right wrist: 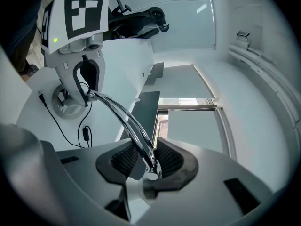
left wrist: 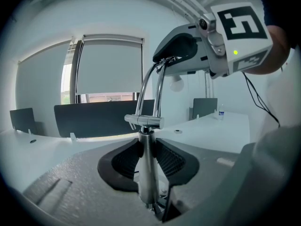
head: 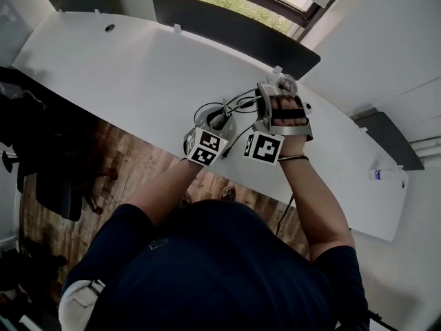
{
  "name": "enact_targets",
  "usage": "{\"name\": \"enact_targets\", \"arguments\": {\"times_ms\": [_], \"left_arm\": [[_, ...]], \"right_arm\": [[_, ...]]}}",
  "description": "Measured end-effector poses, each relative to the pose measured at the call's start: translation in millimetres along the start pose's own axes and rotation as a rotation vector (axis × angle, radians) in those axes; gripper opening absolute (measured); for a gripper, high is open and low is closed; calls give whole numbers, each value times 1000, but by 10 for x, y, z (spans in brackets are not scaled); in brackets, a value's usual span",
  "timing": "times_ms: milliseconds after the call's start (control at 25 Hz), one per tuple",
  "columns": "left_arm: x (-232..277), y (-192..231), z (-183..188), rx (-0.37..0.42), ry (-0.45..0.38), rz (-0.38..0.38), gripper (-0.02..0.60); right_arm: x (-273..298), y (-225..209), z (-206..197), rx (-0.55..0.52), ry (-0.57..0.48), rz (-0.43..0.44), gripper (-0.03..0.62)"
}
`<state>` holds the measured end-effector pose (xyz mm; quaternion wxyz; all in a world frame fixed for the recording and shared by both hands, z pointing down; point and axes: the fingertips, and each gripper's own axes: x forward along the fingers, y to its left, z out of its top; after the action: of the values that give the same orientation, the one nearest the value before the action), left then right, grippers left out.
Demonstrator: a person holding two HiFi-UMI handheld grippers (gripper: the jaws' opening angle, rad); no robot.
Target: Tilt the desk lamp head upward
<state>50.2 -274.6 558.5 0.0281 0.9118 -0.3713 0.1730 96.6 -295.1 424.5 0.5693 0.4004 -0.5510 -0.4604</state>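
Observation:
The desk lamp has a chrome post (left wrist: 146,173), a curved pair of chrome rods (left wrist: 151,86) and a white bulb (left wrist: 176,83) at its head. In the left gripper view my left gripper (left wrist: 146,160) is shut on the upright post, both dark pads against it. My right gripper (right wrist: 146,160) is up at the head end. The rods' top joint (right wrist: 151,166) lies between its pads with a gap at the left pad, and the white socket (right wrist: 136,190) hangs just below. The head view shows both grippers (head: 217,121) (head: 277,94) side by side over the desk.
The lamp's round base (right wrist: 67,102) stands on the white desk (head: 124,67), with a black cable and switch (right wrist: 86,133) trailing from it. Dark partition panels (head: 227,29) line the far edge. A water bottle (head: 386,174) lies far right, and a black office chair (head: 48,164) is left of the desk.

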Motion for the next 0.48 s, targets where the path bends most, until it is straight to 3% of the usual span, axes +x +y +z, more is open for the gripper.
{"name": "enact_targets", "arguments": {"times_ms": [280,480], "left_arm": [[3,-24,-14,49,46,-37,110],[-100,-48,39,110,50,-76,110]], "right_arm": [[2,20,-40,-46,-3,-12,131],[-145,-32,-93,-23,-40,-40,173]]}}
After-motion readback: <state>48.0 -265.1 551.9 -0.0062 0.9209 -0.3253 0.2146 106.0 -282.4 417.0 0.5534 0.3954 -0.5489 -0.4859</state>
